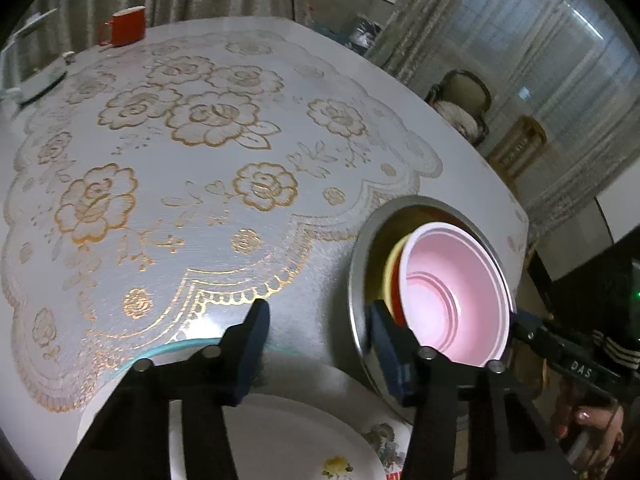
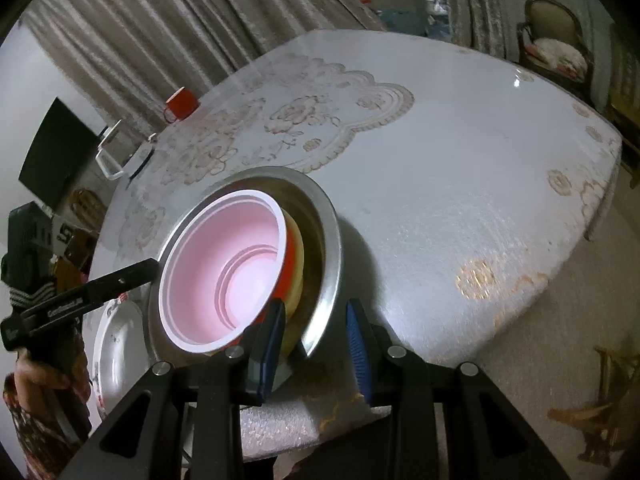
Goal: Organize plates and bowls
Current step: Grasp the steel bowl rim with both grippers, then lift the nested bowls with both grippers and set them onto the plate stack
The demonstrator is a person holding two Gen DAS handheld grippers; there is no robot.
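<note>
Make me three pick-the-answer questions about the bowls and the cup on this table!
1. Where does the small red enamel mug stand?
A. inside the big round metal bowl
B. at the far edge of the white lace-covered table
C. on a plate

2. What colour is the top bowl of the nest?
A. pink
B. green
C. blue

3. What is in that round pink plastic bowl?
A. soup
B. spoons
C. nothing

Answers:
1 B, the mug stands alone far across the cloth.
2 A, the pink bowl sits on top of a red and a yellow one.
3 C, its whole bare bottom shows.
</note>
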